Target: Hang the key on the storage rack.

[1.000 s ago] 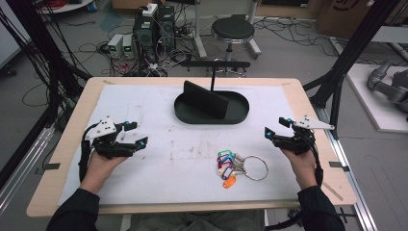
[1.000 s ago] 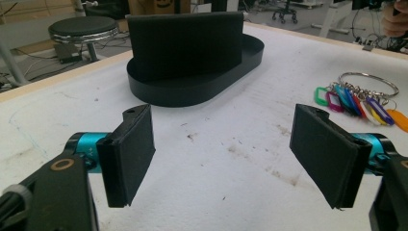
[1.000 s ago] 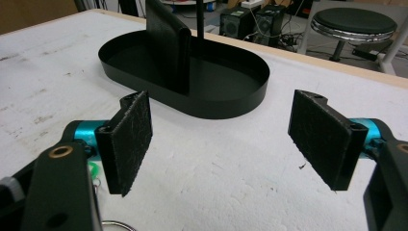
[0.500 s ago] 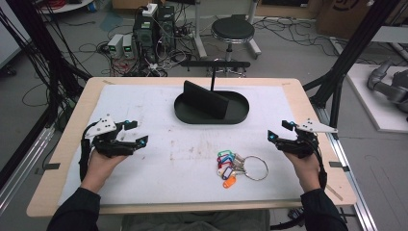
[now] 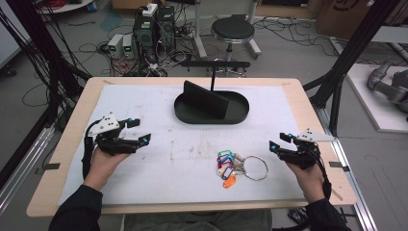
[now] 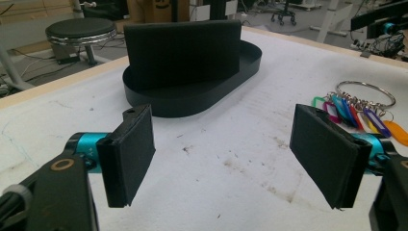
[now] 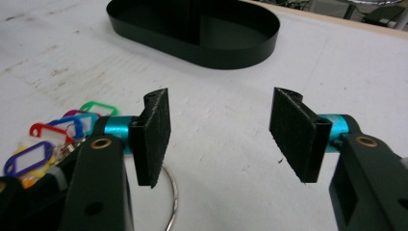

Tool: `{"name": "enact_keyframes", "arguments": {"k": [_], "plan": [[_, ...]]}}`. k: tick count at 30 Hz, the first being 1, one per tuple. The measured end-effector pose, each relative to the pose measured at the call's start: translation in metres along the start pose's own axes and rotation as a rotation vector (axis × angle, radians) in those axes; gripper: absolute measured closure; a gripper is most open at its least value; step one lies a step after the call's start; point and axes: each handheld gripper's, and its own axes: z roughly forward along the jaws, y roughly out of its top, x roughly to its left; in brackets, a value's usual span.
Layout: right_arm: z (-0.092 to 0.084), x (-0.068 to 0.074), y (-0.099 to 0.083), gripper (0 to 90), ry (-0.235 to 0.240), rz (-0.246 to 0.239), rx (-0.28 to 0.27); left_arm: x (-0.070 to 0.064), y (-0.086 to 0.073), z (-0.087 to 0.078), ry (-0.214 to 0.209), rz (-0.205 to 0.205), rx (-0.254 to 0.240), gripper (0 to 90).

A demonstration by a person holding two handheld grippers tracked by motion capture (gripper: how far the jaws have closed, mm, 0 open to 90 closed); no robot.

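Lying on the white mat nearer the person than the black oval tray [image 5: 211, 111], the bunch of keys [image 5: 230, 164] is the landmark from which everything is placed here. Its coloured tags are fanned on the side away from the right gripper [image 5: 280, 143], while its large metal ring [image 5: 254, 168] is turned toward that gripper, so the bunch's long axis is judged to run roughly across the table, from one hand toward the other. The right gripper is held just beside the ring end, a short way off and not touching; the left gripper [image 5: 141, 131] is held well apart from the tag end, far across the mat. The right gripper is therefore judged the nearer, with the bunch to its own left, as is seen in the right gripper view, where the tags [image 7: 53, 133] sit beside the left jaw and the ring passes beneath it. Both pairs of jaws are spread wide and nothing is held in either. In the left gripper view the bunch [image 6: 353, 108] is seen beyond the right jaw.
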Motion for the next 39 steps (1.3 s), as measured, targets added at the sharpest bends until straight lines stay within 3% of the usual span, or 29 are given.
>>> {"name": "enact_keyframes", "arguments": {"k": [9, 14, 19, 24, 31, 39], "plan": [[-0.001, 0.017, -0.011, 49.6, 0.019, -0.045, 0.053, -0.006, 0.002, -0.002, 0.005, 0.016, 0.009, 23.7], [0.001, 0.018, -0.021, 54.2, -0.005, -0.038, 0.100, -0.011, 0.001, -0.002, -0.008, 0.011, 0.005, 23.7], [0.004, 0.015, -0.031, 60.6, -0.014, -0.001, 0.165, -0.014, -0.005, 0.002, -0.013, 0.013, 0.014, 23.7], [0.003, 0.014, -0.037, 62.8, -0.014, 0.018, 0.195, -0.015, -0.008, 0.005, -0.019, 0.013, 0.027, 23.7], [0.007, 0.018, -0.041, 66.3, 0.003, -0.008, 0.228, -0.014, -0.009, 0.007, -0.021, 0.012, 0.022, 23.7], [0.015, 0.021, -0.042, 71.8, -0.012, -0.030, 0.269, -0.013, -0.010, 0.006, -0.019, 0.013, 0.024, 23.7]]}}
